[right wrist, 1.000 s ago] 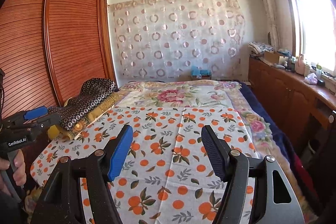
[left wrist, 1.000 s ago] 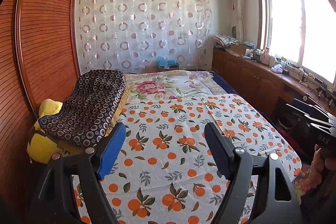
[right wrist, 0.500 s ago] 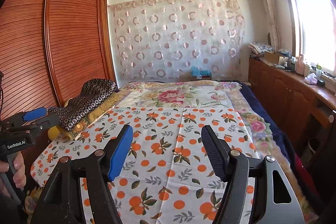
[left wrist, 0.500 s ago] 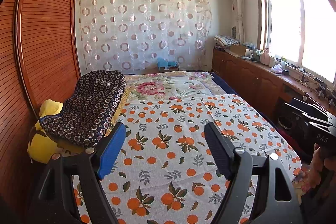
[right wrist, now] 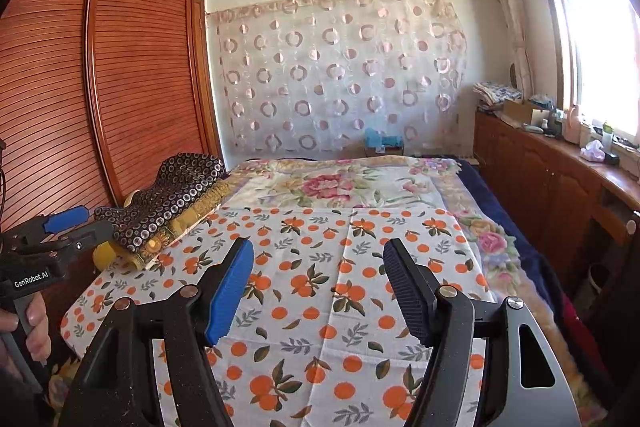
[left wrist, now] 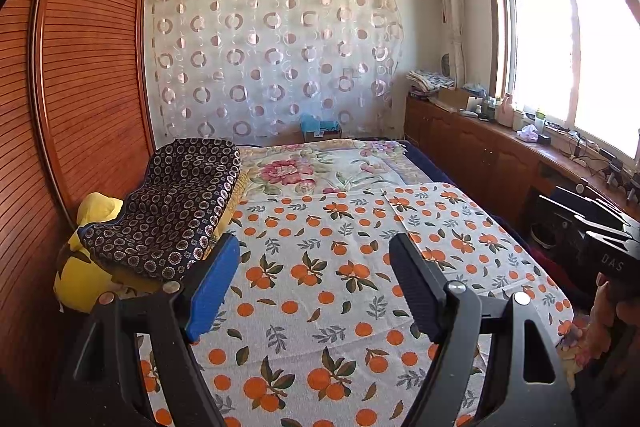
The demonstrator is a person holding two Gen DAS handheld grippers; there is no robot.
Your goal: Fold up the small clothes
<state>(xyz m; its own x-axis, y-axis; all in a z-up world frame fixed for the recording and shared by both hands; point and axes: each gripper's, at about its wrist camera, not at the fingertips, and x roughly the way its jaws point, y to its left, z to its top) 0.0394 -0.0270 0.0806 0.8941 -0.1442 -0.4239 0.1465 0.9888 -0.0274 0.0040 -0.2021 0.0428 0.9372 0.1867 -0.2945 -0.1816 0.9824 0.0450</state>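
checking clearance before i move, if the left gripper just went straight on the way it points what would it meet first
Probably the orange-print cloth spread on the bed: the open left gripper points across it with nothing between its fingers. Depth is unclear.

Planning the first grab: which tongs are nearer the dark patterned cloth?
Left. The left tongs hover just beside the cloth; the right tongs sit farther off.
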